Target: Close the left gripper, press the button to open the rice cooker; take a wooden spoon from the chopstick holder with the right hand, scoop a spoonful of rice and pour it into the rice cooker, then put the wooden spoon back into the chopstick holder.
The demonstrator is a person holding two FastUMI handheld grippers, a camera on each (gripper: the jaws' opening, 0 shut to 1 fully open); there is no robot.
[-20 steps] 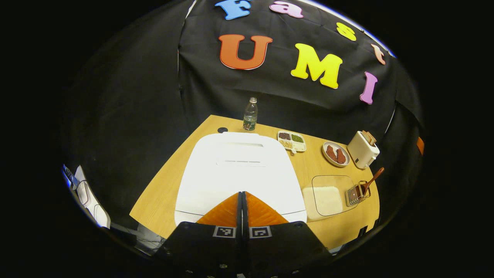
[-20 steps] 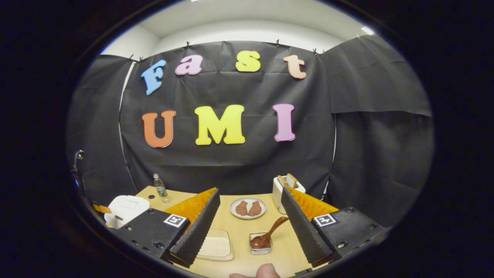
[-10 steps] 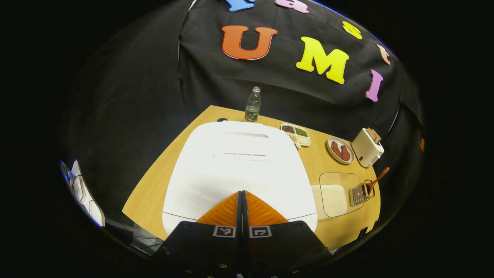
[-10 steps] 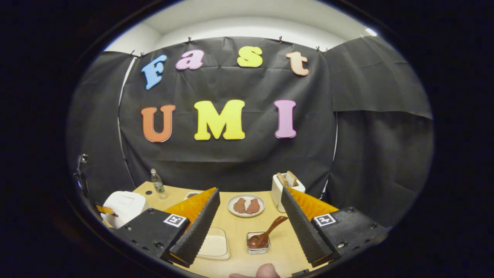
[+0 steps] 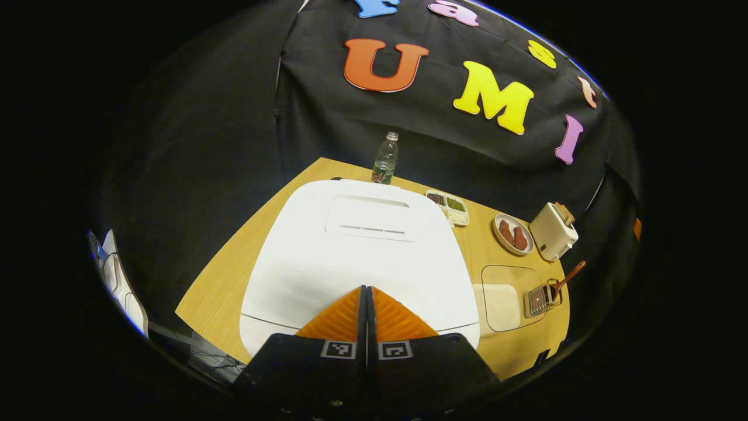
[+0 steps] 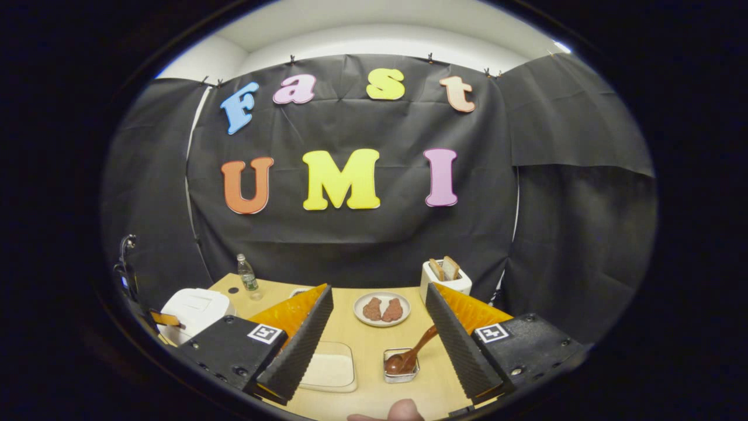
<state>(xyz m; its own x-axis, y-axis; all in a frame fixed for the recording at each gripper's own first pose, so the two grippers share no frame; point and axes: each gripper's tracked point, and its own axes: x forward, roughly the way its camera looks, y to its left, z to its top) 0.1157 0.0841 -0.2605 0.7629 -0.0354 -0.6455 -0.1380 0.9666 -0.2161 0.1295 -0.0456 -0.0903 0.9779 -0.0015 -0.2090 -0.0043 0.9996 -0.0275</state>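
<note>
**Left claw closed over the cooker, right claw open and empty**

My left gripper (image 5: 367, 287) has its ribbed fingers pressed together on nothing, over the front edge of the one smooth white rice cooker (image 5: 356, 245), lid down. My right gripper (image 6: 378, 316) is spread wide, empty. Between its fingers I see one wooden spoon (image 6: 411, 355) leaning in one square metal chopstick holder (image 6: 401, 366), beside one clear tray of rice (image 6: 330, 368). The left gripper view adds a three-compartment dish (image 5: 449, 206) of beans.
</note>
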